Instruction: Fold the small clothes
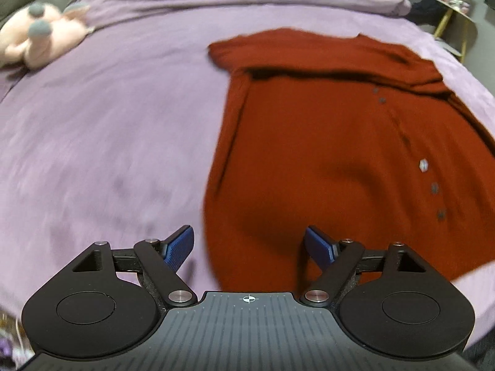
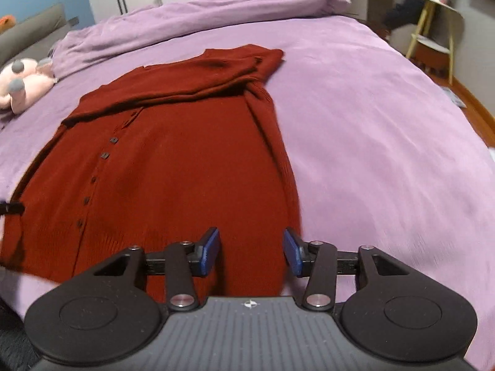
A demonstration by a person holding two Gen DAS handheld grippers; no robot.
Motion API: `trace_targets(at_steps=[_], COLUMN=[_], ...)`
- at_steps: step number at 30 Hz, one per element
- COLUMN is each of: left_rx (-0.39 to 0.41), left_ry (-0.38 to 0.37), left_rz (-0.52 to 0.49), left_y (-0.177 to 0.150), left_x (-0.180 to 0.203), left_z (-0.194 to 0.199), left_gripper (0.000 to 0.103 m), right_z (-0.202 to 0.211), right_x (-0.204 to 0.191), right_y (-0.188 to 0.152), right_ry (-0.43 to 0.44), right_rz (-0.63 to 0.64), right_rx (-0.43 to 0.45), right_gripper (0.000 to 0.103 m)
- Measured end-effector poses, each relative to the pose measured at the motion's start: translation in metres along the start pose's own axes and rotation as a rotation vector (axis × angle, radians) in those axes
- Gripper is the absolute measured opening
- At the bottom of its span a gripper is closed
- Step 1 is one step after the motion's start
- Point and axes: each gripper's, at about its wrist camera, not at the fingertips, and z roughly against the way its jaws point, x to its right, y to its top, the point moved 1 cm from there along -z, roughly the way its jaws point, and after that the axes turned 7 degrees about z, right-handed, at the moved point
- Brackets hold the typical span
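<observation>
Both tongs, left [image 1: 249,247] and right [image 2: 252,250], hang released over the near hem of the cardigan [image 2: 173,167]; it lies flat on the bed [image 2: 371,123], sleeves folded across, ready for lifting.

No readable text, brand or number appears in either wrist view. Each gripper body carries only a small white crosshair mark [image 1: 250,299] (also [image 2: 250,304]); distant items, possibly labelled, are too blurred to read.

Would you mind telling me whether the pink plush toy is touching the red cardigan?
Apart. The right wrist view shows purple bedspread between the plush toy and the cardigan.
</observation>
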Motion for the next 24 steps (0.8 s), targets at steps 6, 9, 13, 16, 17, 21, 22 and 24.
trace_targets(at_steps=[6,9,13,16,17,21,22,24], left_rx=[-0.034,-0.074,-0.118,-0.143,-0.153,-0.192,-0.197,-0.211], left_ry=[-0.02,-0.061,-0.143,-0.181,-0.199,-0.226,-0.239,-0.281], left_rz=[0.113,0.184,0.277,0.275,0.268,0.207,0.2,0.223], left_y=[-0.016,-0.019,-0.022,-0.023,-0.023,-0.019,-0.018,-0.014], left_x=[-0.017,-0.026,-0.037,-0.039,-0.038,-0.033,-0.033,-0.035], left_z=[0.006,0.005,0.0,-0.002,-0.003,-0.01,-0.011,-0.012], left_gripper=[0.079,0.067,0.05,0.043,0.041,0.03,0.013,0.008], right_z=[0.002,-0.008,-0.02,-0.018,-0.017,-0.019,-0.02,-0.022], right_x=[0.014,0.015,0.022,0.025,0.026,0.03,0.032,0.036], right_y=[-0.009,-0.012,-0.019,-0.021,-0.022,-0.02,-0.02,-0.018], right_ry=[0.073,0.13,0.165,0.185,0.192,0.229,0.25,0.295], right_rz=[-0.094,-0.152,-0.232,-0.252,-0.255,-0.292,-0.319,-0.368], right_rx=[-0.029,-0.062,-0.093,-0.092,-0.092,-0.101,-0.104,-0.108], right_gripper=[0.041,0.033,0.02,0.008,0.006,0.005,0.005,0.005])
